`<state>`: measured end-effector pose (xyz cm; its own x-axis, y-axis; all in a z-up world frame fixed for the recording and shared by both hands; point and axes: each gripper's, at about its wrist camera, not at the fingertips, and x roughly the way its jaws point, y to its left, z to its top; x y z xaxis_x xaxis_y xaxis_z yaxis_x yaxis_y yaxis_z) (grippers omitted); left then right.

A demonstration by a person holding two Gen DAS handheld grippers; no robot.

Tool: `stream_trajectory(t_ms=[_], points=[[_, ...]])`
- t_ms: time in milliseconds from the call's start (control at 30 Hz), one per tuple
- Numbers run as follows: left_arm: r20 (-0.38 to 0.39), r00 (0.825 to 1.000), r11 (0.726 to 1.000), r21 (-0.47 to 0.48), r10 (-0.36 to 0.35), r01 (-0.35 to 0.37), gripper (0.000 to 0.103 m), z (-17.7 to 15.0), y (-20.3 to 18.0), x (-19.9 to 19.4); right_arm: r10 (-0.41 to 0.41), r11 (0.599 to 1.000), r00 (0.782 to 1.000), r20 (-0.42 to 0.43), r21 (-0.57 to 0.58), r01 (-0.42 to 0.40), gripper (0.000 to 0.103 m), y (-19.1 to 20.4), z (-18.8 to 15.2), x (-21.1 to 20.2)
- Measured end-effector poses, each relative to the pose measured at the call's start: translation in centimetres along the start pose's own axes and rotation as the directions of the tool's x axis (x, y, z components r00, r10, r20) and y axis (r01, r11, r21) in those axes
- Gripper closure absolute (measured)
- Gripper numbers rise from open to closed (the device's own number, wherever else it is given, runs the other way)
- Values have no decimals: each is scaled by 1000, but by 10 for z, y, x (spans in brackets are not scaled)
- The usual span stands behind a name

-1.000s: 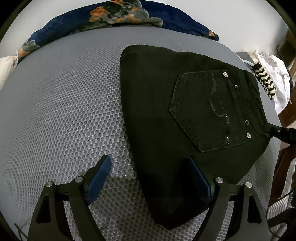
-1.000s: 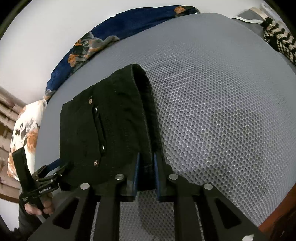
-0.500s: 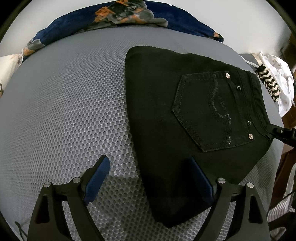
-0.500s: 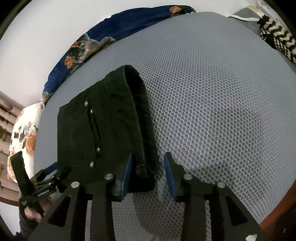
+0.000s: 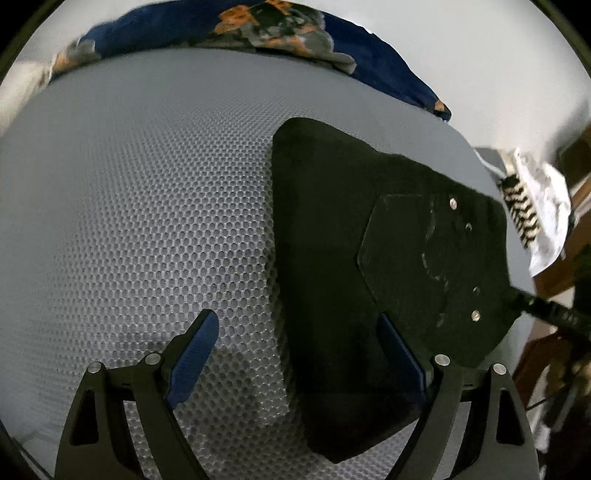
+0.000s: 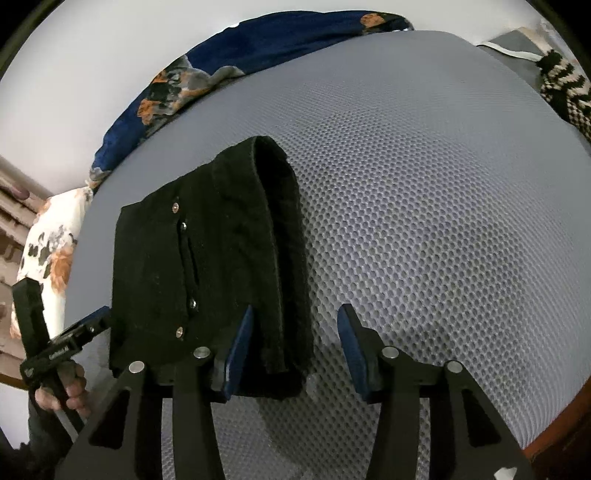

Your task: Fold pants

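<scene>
I see 1 grey mesh mattress (image 5: 147, 206), 1 blue floral blanket (image 6: 258, 48) along white wall. 1 folded black pants (image 5: 369, 258) lies on mattress. My 2 grippers: left gripper (image 5: 299, 354) jaws apart, right gripper (image 6: 295, 343) jaws apart, straddling waistband.

Folded pants (image 5: 332, 258) lie on the mattress (image 5: 147, 221), a blanket (image 5: 280, 29) behind, striped cloth (image 5: 521, 206) off right.
</scene>
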<state>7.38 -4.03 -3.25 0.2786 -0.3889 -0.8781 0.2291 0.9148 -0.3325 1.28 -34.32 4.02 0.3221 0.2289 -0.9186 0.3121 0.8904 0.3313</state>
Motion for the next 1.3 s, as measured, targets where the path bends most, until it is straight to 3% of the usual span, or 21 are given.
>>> stream_trajectory(t_ms=[333,800,1033,1167,1300], points=[[-52,981,974,-137,-187,179,17,10,19,7,225,972,973,-55,83,-221,56,-19,18,26],[-135,920,918,-212,-368,335,18,38,32,24,419,905,899,-130,139,-402,52,-42,37,51],[-153,907,913,-182,-392,364,18,52,13,38,471,882,864,-177,104,-460,54,-35,45,62],[-113,906,907,-168,-407,387,18,54,8,41,505,863,846,-172,109,-493,60,-33,47,70],[-84,910,906,-164,-406,389,22,57,-2,47,512,859,845,-154,111,-501,64,-30,48,72]])
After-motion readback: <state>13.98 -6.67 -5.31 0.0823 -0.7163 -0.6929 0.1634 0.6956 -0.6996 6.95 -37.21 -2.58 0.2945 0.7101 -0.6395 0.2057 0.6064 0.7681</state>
